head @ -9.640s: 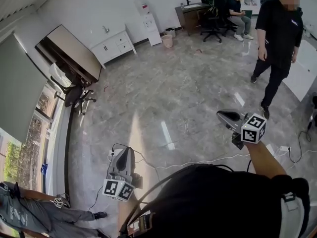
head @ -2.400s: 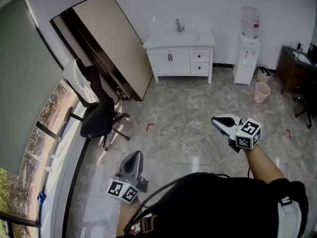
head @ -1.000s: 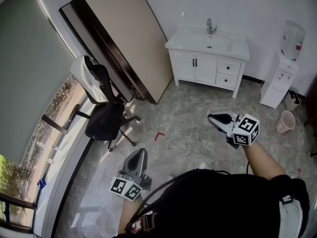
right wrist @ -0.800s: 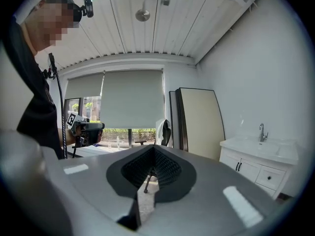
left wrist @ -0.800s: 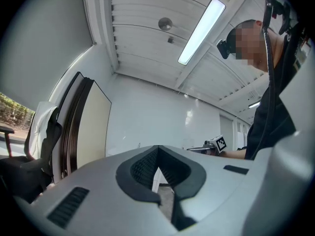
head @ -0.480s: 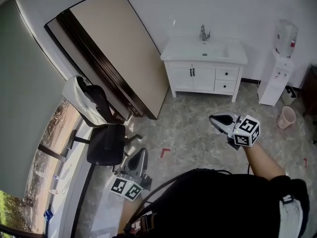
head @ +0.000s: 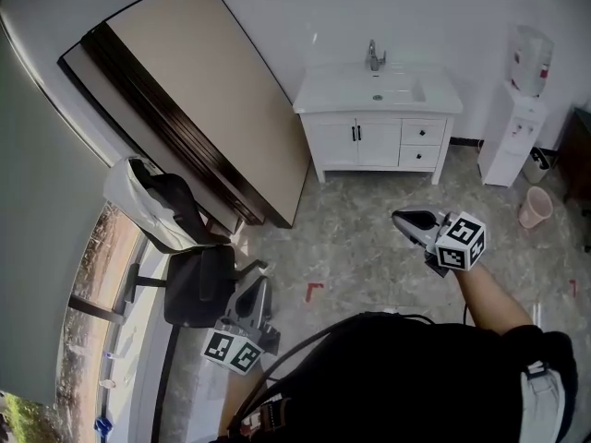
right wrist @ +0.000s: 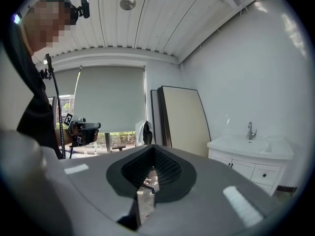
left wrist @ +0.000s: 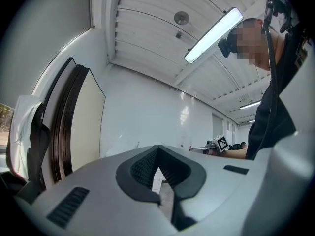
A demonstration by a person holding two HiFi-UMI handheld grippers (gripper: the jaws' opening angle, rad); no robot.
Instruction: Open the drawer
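Nearest first: your left gripper (head: 259,286) rides low at your left side, jaws clenched tip to tip, nothing between them. Your right gripper (head: 401,218) sits further forward on your outstretched arm, jaws likewise closed and empty. Its marker cube (head: 460,241) carries black-and-white squares only, no letters.

Middle ground: office chair (head: 198,284) with a white garment draped over its back, off to the left of the left gripper. A red tape corner (head: 314,291) marks the floor near it.

Far: white vanity cabinet (head: 355,142) against the wall, faucet (head: 373,55) on top. The drawers sit in its right-hand section, upper drawer (head: 423,133) stacked over lower drawer (head: 420,156). Each front runs long side to side, with one small dark knob at centre. They lie roughly straight ahead of your right gripper and well apart from it; the left gripper is farther off and to the side.

My read: the right hand goes, its jaws must part before taking a knob, and the pull runs back toward you.

Water dispenser (head: 510,146) stands just right of the cabinet; the red patch on its bottle is too small to read. No legible writing elsewhere.
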